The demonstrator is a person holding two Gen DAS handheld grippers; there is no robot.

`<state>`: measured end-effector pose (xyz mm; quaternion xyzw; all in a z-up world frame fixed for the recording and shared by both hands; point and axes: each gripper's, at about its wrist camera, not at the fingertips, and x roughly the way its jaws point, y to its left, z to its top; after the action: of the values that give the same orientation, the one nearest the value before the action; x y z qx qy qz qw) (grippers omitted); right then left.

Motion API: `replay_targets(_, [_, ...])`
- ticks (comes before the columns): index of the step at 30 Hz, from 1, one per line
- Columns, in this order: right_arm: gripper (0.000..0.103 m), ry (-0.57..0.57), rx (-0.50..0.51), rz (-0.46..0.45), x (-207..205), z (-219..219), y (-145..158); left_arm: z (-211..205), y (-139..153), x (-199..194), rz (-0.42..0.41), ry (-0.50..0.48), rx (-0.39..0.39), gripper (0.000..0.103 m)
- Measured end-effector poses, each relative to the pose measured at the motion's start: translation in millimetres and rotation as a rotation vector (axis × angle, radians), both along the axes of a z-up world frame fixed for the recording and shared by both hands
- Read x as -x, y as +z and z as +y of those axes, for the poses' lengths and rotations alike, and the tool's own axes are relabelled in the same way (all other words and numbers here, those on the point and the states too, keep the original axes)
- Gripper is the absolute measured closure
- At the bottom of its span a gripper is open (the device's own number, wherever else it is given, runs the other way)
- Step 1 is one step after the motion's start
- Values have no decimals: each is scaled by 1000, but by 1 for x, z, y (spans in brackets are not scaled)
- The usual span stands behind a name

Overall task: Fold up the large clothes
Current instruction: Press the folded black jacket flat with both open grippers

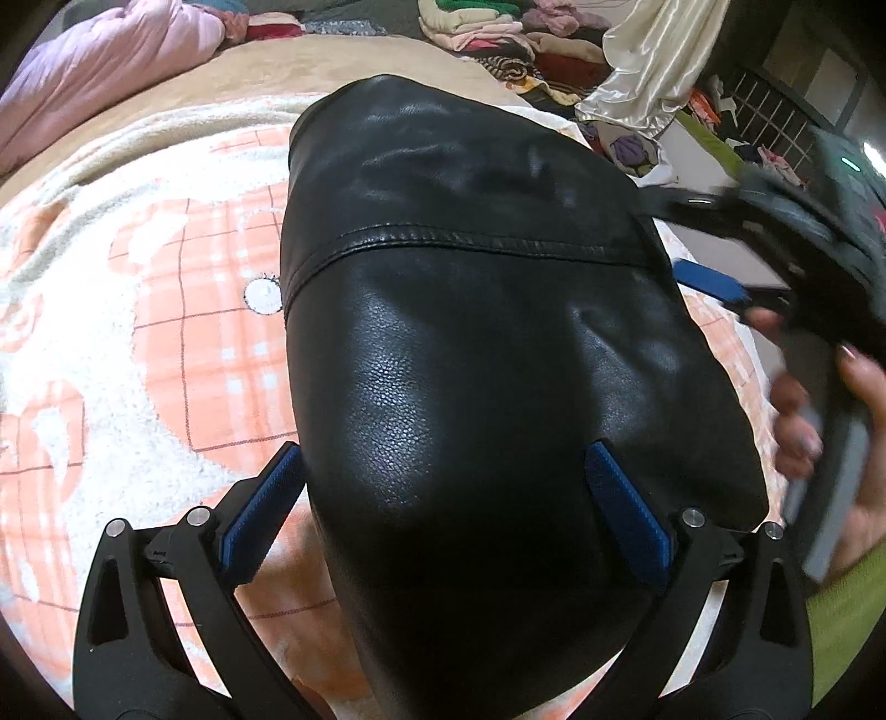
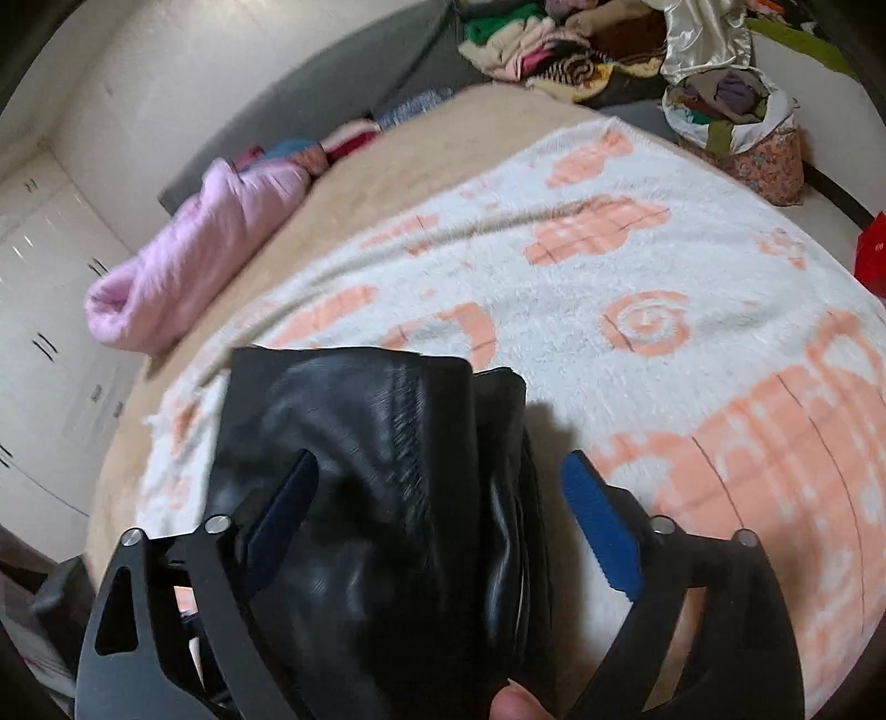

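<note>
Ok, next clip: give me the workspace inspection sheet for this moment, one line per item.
Surface: bed with a white and peach fleece blanket over a tan cover.
Job's things: black leather garment lying folded on the blanket.
Clutter: pink bedding roll, heap of mixed clothes, open bag of fabrics.
Grippers: left gripper open, jaws either side of the garment; right gripper open above the garment's edge, blurred in the left view.
Cables: nothing seen.
Surroundings: white cupboard doors, pale wall, a hand on the right gripper.
</note>
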<state>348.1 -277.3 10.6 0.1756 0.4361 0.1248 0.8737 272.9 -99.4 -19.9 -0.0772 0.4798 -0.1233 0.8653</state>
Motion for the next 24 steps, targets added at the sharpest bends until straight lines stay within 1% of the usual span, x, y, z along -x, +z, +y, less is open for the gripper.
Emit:
replay_targets(1, [47,16,-2,2,-6,3,-4,-1,0,1,-5,-1,-4,8])
replay_targets(2, [57,49,4,-2,-9,8,-7,-2,-1,1,-8,-2,-11,8])
replay_targets(3, [71,70,19,-25,-8,14,-6,-2,-1,2,-11,-2,-21,8])
replay_targets(4, [77,107,5,-65,-5,16,-2,-4,2,2,-20,-1,-37,8])
replay_targets(6, [84,154,-124,-130,1,7,9,-6,8,4,-46,10,-69,8])
replay_targets(7, [85,176,-207,-153,2,-1,12,-7,10,5,-56,7,-73,8])
replay_targets(9, [85,176,-296,-162,0,-16,10,-8,12,5,-66,0,-59,8])
replay_targets(11, [85,145,-339,-118,-8,-27,-7,-12,9,3,-64,-12,-70,8])
replay_targets(12, [85,119,-375,-78,-13,-34,-22,-16,6,2,-60,-19,-79,8])
replay_targets(15, [85,58,-443,2,-20,-48,-50,-16,1,-1,-49,-21,-53,8])
replay_targets(16, [85,50,-451,9,-20,-50,-52,-15,-1,-2,-45,-19,-44,8])
replay_targets(17, [85,48,-448,10,-18,-50,-52,-15,-1,-2,-45,-17,-43,8])
replay_targets(18, [85,45,-417,10,-18,-48,-50,-15,-2,-1,-47,-19,-43,8])
replay_targets(20, [84,42,-326,-2,-15,-41,-42,-15,-3,0,-46,-19,-42,8])
replay_targets(21, [83,44,-257,-19,-12,-34,-37,-14,-4,1,-45,-19,-41,8])
replay_targets(24, [78,45,-132,-45,-9,-24,-28,-12,-4,1,-39,-15,-30,8])
